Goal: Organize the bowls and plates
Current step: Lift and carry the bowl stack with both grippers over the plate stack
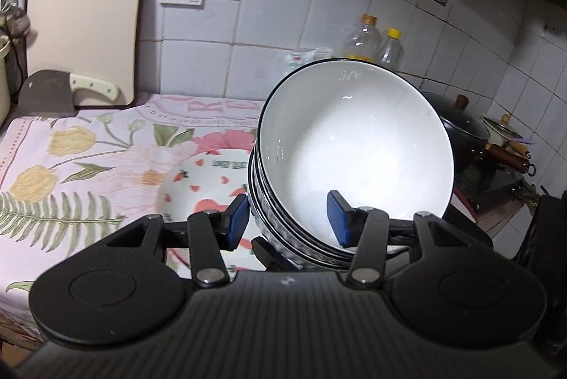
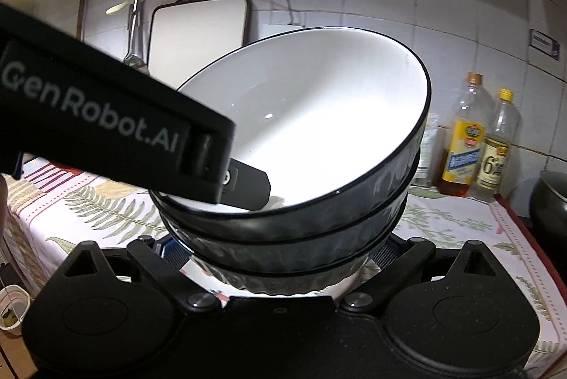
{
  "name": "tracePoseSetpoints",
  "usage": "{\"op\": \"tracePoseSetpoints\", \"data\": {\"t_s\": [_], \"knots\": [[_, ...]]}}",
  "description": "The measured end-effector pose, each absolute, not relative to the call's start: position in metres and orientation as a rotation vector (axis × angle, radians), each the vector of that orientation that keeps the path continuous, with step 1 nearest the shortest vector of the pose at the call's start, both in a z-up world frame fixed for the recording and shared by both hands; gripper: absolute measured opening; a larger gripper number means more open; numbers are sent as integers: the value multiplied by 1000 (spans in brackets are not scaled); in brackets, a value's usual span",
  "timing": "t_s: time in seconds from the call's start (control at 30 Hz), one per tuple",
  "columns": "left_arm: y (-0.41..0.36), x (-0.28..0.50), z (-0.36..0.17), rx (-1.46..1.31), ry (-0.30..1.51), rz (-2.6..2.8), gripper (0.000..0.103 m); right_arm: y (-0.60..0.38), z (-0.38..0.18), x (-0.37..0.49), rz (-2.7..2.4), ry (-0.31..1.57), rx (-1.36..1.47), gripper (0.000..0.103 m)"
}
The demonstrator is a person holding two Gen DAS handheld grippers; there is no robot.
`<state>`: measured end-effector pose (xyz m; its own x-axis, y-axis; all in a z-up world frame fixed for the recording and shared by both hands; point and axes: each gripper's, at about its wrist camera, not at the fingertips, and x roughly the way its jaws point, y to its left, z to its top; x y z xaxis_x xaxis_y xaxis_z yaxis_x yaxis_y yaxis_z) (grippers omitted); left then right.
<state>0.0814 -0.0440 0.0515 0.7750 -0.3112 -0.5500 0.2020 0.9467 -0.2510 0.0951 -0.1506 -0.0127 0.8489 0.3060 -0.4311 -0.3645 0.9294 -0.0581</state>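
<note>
A stack of dark-rimmed bowls [image 1: 354,148], white inside, is held tilted above the flowered cloth. My left gripper [image 1: 287,219] straddles the near rim, one blue pad [image 1: 338,219] inside the top bowl and the other pad [image 1: 238,218] outside the stack; the pads stand wide apart. In the right wrist view the stack [image 2: 312,131] fills the middle, and my right gripper [image 2: 276,255] has a finger on each side of the stack's base. The left gripper's body [image 2: 106,117] reaches over the rim. A white plate with red hearts [image 1: 205,180] lies on the cloth below.
A cutting board [image 1: 88,7] leans on the tiled wall with a cleaver [image 1: 53,92] in front. Two oil bottles [image 2: 482,138] stand at the back. A dark wok with lid [image 1: 457,127] sits on the stove at right. A small cup [image 2: 12,308] stands at lower left.
</note>
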Motion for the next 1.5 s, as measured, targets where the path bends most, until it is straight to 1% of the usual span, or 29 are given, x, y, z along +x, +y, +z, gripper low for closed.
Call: {"op": "tracePoseSetpoints", "data": {"t_s": [0.27, 0.6, 1.23, 1.4, 1.5], "knots": [[-19, 104, 38, -178, 655, -276, 46, -129, -28, 117, 382, 444, -135, 100], [-10, 138, 11, -188, 686, -323, 46, -114, -51, 133, 332, 451, -132, 100], [-3, 188, -18, -220, 746, -319, 46, -104, -66, 187, 345, 595, -162, 100], [-3, 193, -27, -229, 769, -310, 46, -102, -68, 203, 359, 717, -169, 100], [0, 193, -29, -241, 766, -314, 46, -100, -67, 204, 362, 719, -189, 100]]}}
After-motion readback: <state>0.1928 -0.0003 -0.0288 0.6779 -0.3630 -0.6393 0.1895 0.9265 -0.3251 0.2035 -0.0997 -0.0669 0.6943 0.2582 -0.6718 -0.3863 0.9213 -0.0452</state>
